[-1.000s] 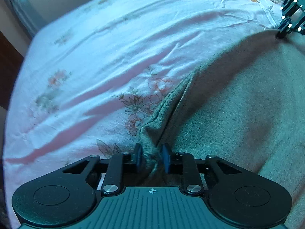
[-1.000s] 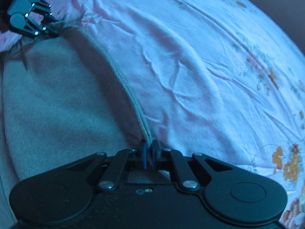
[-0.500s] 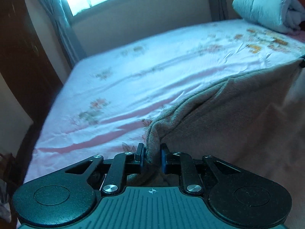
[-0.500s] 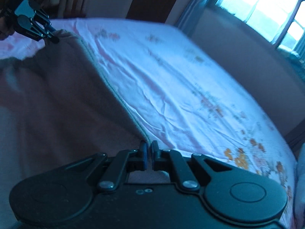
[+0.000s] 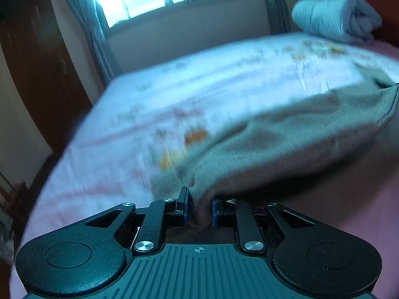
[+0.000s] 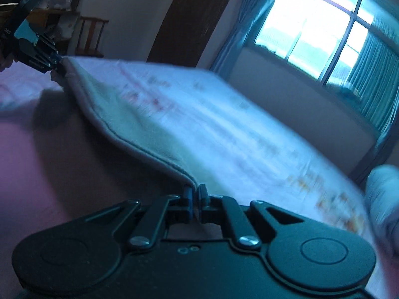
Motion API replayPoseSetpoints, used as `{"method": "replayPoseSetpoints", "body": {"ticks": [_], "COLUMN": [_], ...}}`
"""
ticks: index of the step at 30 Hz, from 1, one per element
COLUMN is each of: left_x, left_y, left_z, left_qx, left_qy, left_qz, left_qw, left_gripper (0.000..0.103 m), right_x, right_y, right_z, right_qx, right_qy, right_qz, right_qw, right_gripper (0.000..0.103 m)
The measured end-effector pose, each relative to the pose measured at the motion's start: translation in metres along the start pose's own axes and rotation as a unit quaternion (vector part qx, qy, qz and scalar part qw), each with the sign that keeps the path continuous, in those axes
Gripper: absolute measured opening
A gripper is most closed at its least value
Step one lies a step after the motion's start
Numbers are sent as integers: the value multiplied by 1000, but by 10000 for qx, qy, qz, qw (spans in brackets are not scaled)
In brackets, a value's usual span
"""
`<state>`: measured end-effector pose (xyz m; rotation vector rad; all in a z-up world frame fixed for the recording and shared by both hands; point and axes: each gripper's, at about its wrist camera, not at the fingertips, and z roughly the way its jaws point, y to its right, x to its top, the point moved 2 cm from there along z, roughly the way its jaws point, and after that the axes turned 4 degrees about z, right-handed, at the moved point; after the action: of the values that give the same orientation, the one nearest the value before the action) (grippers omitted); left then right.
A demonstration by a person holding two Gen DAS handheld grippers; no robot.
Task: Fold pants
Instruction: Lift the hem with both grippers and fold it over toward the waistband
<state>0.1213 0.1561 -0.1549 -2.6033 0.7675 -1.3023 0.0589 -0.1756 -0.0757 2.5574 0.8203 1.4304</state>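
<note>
The grey-green pants [image 5: 286,134] hang lifted above the bed, stretched between my two grippers. My left gripper [image 5: 198,208] is shut on one end of the pants' edge. My right gripper [image 6: 195,200] is shut on the other end of the same hemmed edge [image 6: 119,139]. The left gripper also shows in the right wrist view [image 6: 58,68] at the far left, holding the cloth's far corner. The fabric sags between the two grips and drapes down toward me; its lower part is hidden.
The bed [image 5: 174,104] has a white and pink flowered sheet. A rolled white blanket [image 5: 334,20] lies at its far right corner. A window with curtains [image 6: 316,32] is behind the bed. A dark wardrobe [image 5: 37,62] and a wooden chair [image 6: 91,37] stand beside it.
Both grippers have risen with the pants' edge from lying on the sheet to well above the bed. The views tilted up from the sheet to the room.
</note>
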Motion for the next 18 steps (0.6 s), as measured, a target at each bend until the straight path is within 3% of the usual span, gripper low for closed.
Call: {"method": "replayPoseSetpoints", "body": {"ticks": [7,10,11,12,13,16,18], "left_x": [-29,-24,-21,-22,-24,-31,-38], "left_y": [26,29,29,23,17,-8,-25], "left_z": [8,-6,-9,-15,-19,-25,-25], "left_qx": [113,201,198,155,66,-218,-547], "left_qy": [-330,-237,-236,-273,-339,-469,-584], "left_qz": [164,133,32,-182,-487,-1646,-2622], "left_qw": [9993,9994,9995,9993,9982,9850,9617], "left_gripper": [17,23,26,31,36,43,44], "right_x": [-43,-41,-36,-30,-24,-3,12], "right_y": [-36,-36,-35,-33,-32,-39,-48], "right_z": [23,30,24,20,15,3,8], "right_qx": [254,209,242,279,298,614,805], "right_qy": [-824,-955,-869,-759,-630,-249,-163], "right_qz": [81,109,194,291,399,803,881], "right_qw": [9962,9952,9957,9963,9968,9946,9927], "right_gripper": [0,12,22,30,52,55,55]}}
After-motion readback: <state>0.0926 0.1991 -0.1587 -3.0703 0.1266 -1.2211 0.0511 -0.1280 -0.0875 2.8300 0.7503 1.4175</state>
